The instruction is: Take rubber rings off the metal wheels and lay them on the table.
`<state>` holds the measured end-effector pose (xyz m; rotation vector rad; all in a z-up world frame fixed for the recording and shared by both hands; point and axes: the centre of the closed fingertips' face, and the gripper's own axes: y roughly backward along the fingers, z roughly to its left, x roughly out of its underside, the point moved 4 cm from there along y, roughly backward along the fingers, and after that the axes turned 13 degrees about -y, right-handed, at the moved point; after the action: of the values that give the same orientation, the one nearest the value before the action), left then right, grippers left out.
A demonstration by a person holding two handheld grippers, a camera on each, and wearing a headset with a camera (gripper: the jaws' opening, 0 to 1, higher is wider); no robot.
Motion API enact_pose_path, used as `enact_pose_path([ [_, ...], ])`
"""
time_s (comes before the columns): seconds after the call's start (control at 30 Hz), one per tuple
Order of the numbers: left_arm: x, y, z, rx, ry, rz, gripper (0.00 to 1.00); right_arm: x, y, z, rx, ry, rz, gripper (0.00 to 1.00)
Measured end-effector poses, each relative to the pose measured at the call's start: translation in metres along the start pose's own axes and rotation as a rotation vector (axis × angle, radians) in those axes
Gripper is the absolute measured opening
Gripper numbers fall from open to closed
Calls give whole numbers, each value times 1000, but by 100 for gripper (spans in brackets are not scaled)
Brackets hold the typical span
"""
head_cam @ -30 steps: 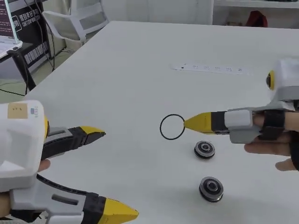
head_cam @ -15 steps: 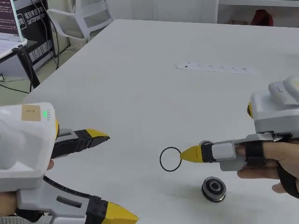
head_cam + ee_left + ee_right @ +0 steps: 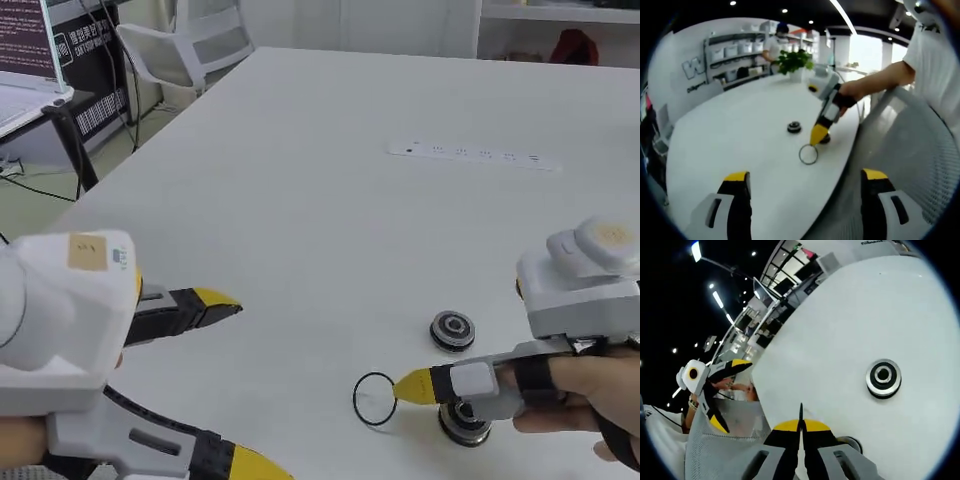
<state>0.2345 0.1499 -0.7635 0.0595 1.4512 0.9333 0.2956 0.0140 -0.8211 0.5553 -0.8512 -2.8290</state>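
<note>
Pinching a thin black rubber ring (image 3: 374,398) between their yellow tips, we are holding the right tongs (image 3: 408,387) low over the white counter (image 3: 330,200). Their jaws are pressed together on the ring's edge. The ring is lying flat just ahead of those tips, either on the counter or barely above it; we cannot tell which. In the right gripper view we are seeing it edge-on, as a fine dark line (image 3: 800,412) rising from between the closed jaws.

One round metal wheel with dark bands (image 3: 453,330) is sitting on the counter near the right tongs, on their far side and apart from them. A second round metal wheel (image 3: 464,426) is sitting just beside the same jaws on their near side, partly hidden under them.

We are holding the left tongs (image 3: 255,390) well apart from the ring, off to its left, with their black-and-yellow jaws spread wide and nothing between them. In the left gripper view the ring (image 3: 808,154) is appearing ahead, between the two spread jaws, with the right tongs (image 3: 818,136) reaching in above it.

A long white power strip (image 3: 470,155) is lying far beyond the right tongs.
</note>
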Motion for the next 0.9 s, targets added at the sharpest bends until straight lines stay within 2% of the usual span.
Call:
enact_pose_path([
  [0.2,2,0,-1,9,-3,10,92,2,-2,-6,44,39,14,0],
  [0.37,3,0,-1,12,-1,16,91,-2,1,-3,29,57,-10,0],
  [0.47,3,0,-1,13,0,17,91,-3,1,-8,53,79,-12,4],
  [0.9,5,0,-2,9,-8,32,90,-6,9,-6,65,107,-31,8],
])
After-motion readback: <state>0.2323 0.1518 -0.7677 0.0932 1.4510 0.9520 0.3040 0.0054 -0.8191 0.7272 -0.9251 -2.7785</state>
